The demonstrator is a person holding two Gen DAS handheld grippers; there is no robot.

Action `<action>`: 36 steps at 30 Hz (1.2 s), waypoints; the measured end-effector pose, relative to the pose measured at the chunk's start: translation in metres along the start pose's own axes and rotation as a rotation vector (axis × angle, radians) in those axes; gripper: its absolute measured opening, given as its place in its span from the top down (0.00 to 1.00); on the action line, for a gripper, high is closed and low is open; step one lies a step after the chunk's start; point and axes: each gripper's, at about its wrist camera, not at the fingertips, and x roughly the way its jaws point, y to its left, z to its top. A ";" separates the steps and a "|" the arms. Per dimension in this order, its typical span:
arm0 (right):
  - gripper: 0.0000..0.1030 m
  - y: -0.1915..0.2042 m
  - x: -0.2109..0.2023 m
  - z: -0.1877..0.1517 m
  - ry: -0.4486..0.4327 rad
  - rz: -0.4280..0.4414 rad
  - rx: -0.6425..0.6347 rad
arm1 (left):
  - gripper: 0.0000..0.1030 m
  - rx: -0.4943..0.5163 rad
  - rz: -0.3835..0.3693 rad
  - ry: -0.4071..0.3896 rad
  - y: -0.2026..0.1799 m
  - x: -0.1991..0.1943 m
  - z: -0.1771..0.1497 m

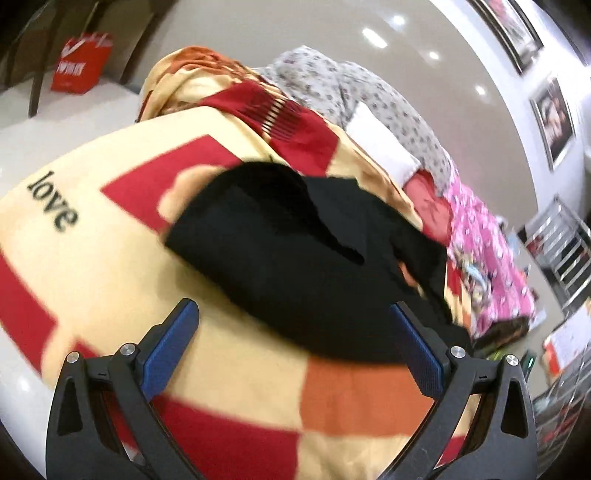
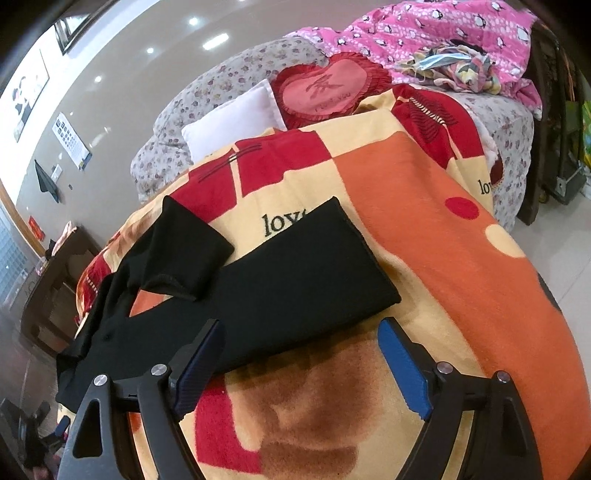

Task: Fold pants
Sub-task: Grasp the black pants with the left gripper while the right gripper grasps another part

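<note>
Black pants [image 2: 280,277] lie on a yellow, red and orange blanket [image 2: 424,229]. One leg runs straight toward the far right; the other leg end [image 2: 177,254] is folded back over the pants at the left. My right gripper [image 2: 299,343] is open just short of the pants' near edge, nothing between its blue pads. In the blurred left wrist view the pants [image 1: 295,254] form a dark mound. My left gripper [image 1: 293,325] is open over their near edge and the blanket [image 1: 110,266], holding nothing.
Behind the blanket are a white pillow [image 2: 236,118], a red heart cushion [image 2: 328,88], a floral cover [image 2: 207,85] and a pink quilt [image 2: 436,33]. A red bag [image 1: 81,62] stands on the floor at the left. Dark furniture [image 2: 55,284] sits at the far left.
</note>
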 end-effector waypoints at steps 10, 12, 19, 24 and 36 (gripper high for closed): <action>0.18 -0.009 -0.004 -0.001 -0.006 0.078 0.055 | 0.53 0.088 0.140 0.027 -0.004 0.025 0.019; 0.19 -0.016 -0.006 -0.001 -0.009 0.126 0.100 | 0.53 0.106 0.154 0.010 -0.005 0.024 0.018; 0.50 -0.027 -0.003 0.005 -0.036 0.057 0.174 | 0.77 0.131 0.175 -0.015 -0.008 0.025 0.024; 0.93 -0.031 0.006 0.011 -0.023 0.039 0.191 | 0.95 0.106 0.168 -0.025 -0.005 0.016 0.029; 0.96 -0.026 -0.080 -0.047 -0.040 0.227 0.233 | 0.95 0.134 0.117 -0.107 0.001 -0.083 0.029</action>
